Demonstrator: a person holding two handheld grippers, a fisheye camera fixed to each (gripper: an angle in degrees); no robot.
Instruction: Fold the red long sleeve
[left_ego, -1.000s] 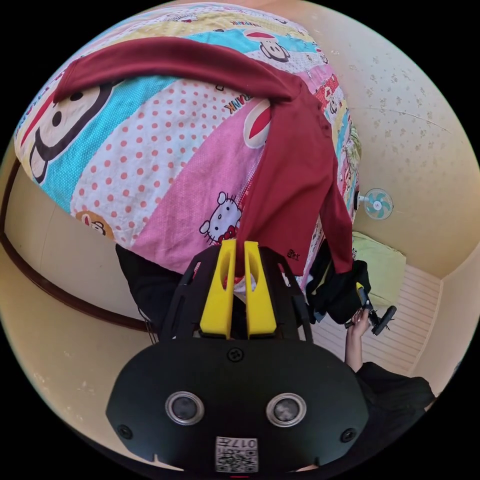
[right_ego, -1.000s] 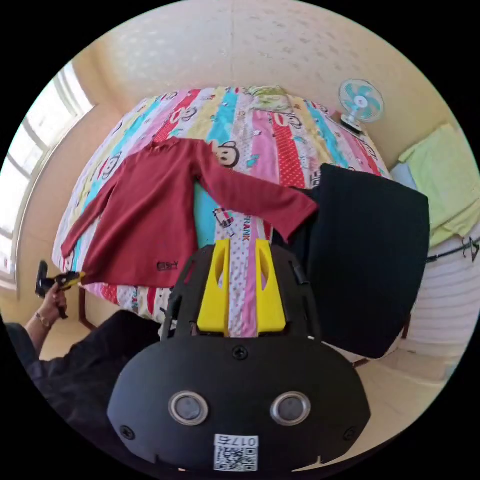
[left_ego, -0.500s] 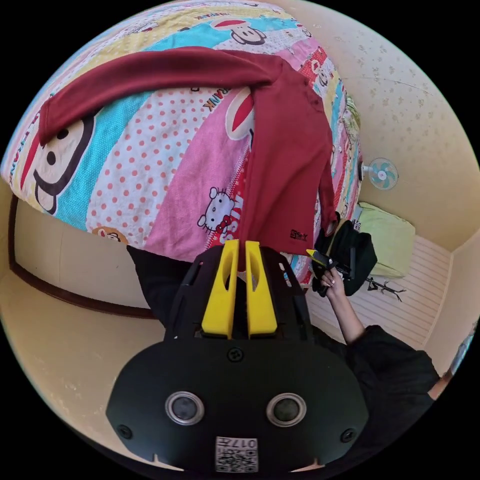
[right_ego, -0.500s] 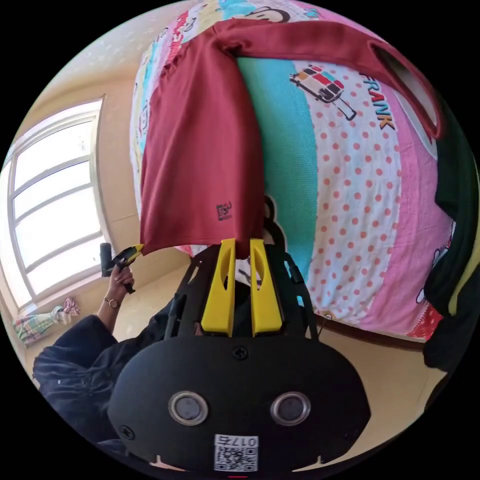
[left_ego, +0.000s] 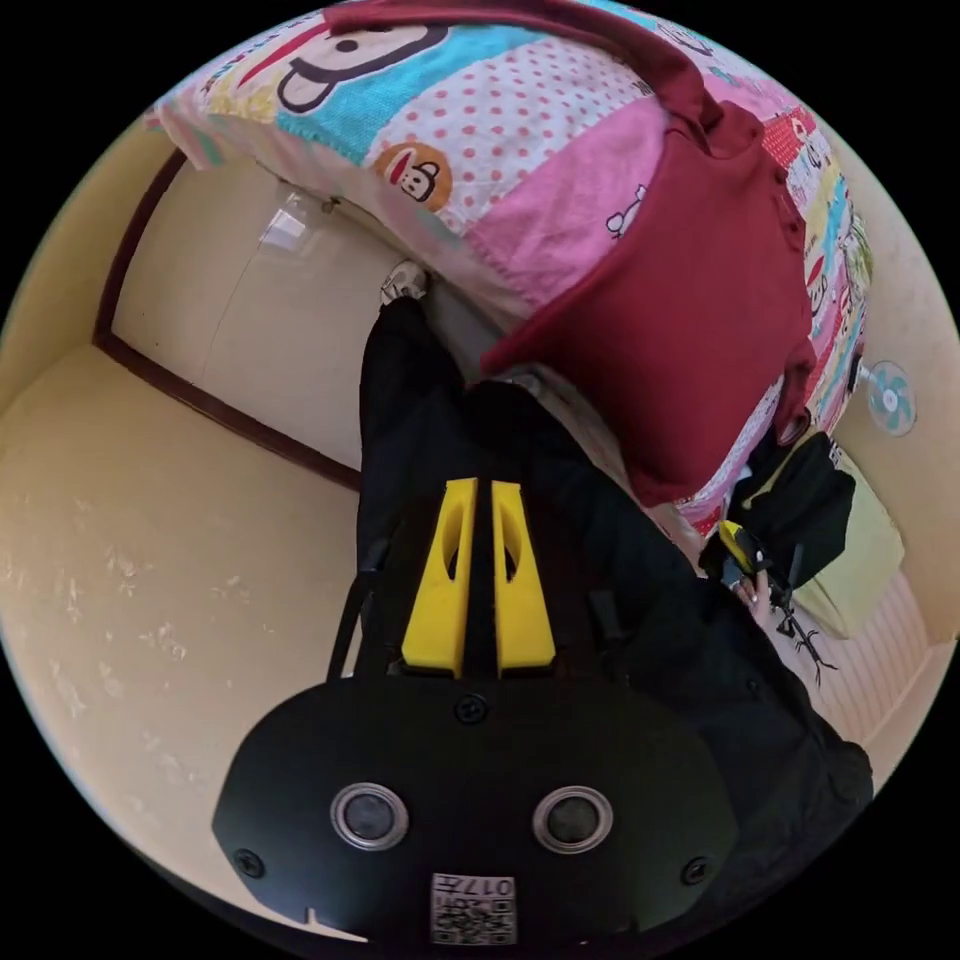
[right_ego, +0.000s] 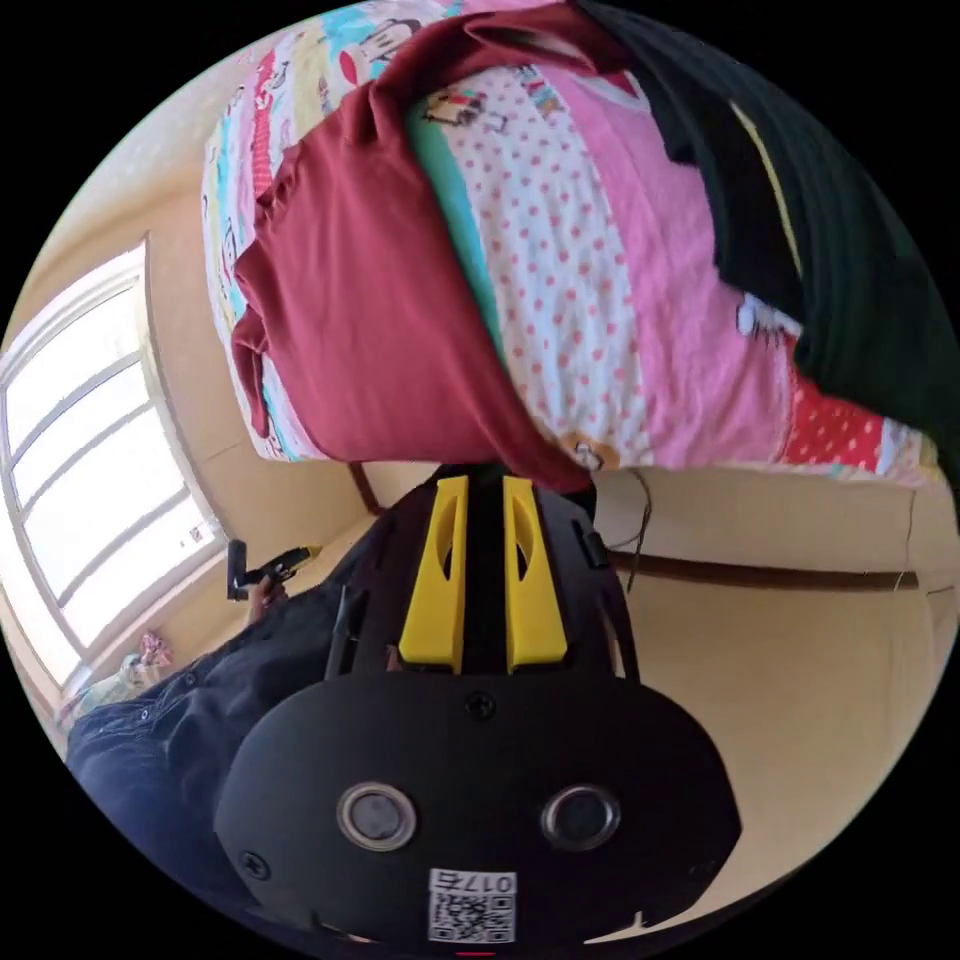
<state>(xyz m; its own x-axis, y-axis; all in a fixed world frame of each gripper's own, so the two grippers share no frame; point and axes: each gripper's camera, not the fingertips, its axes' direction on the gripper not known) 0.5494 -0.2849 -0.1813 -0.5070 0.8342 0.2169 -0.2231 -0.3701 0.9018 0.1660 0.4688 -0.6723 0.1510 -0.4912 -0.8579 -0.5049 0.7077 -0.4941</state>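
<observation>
The red long sleeve lies on the patterned bed cover, its hem hanging over the bed's side. In the right gripper view the red long sleeve has its hem corner just past my right gripper. That gripper's jaws stand close together with nothing between them. My left gripper is shut and empty, in front of the person's black trousers. A hand holds the right gripper below the hem. The left gripper is off the hem's far corner.
A black garment lies on the bed cover beside the shirt's sleeve. A small fan stands by the wall, with a green cloth near it. A bright window is on one side, and the bed's wooden base runs along the floor.
Both grippers held the shirt's hem half a second ago and have since let go and drawn back. The hem now hangs over the bed's side. Both cameras have swung down.
</observation>
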